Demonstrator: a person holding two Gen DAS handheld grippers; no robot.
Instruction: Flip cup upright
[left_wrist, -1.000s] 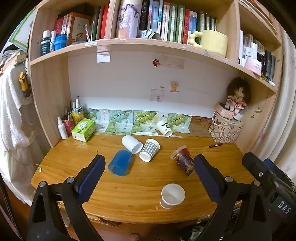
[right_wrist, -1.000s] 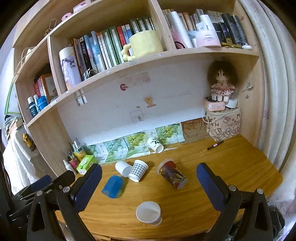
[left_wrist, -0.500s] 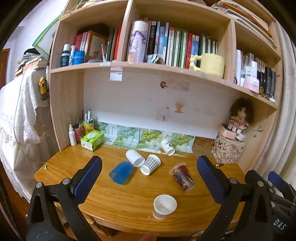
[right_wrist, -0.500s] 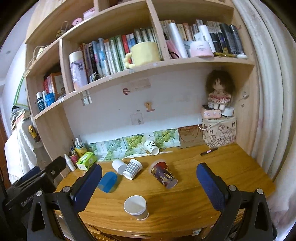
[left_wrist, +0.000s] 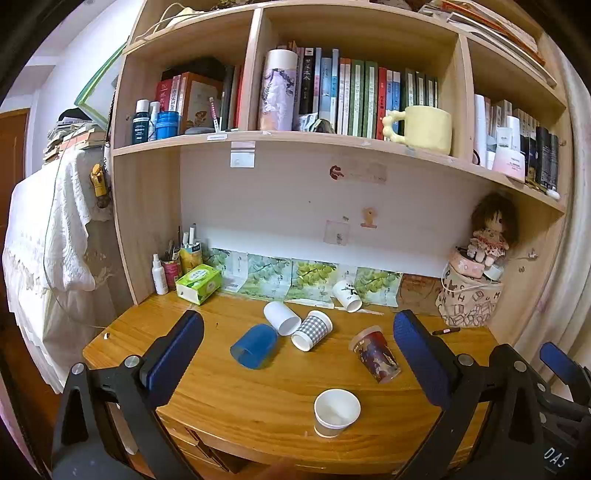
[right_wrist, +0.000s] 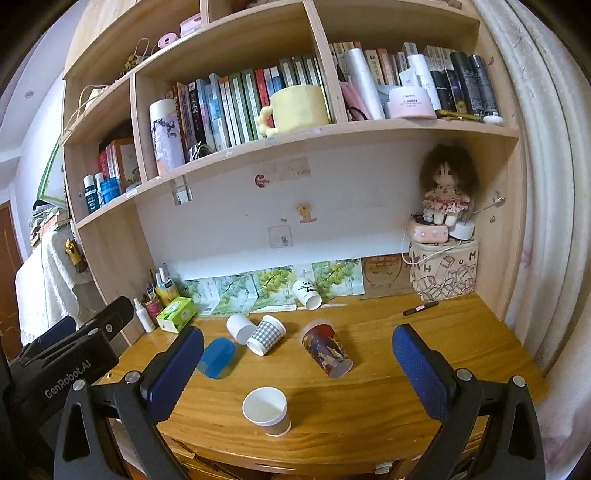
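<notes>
We're hovering both grippers (left_wrist: 298, 354) (right_wrist: 297, 354) spread and empty; that tipped patterned cup (right_wrist: 327, 350) is looking light and crushable, so we're favouring a gentle mid-wall pinch

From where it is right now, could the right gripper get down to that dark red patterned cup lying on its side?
Probably yes. The right gripper is open and holds nothing, and the red patterned cup lies on bare desk ahead of it, apart from the checked cup and the upright white cup.
</notes>
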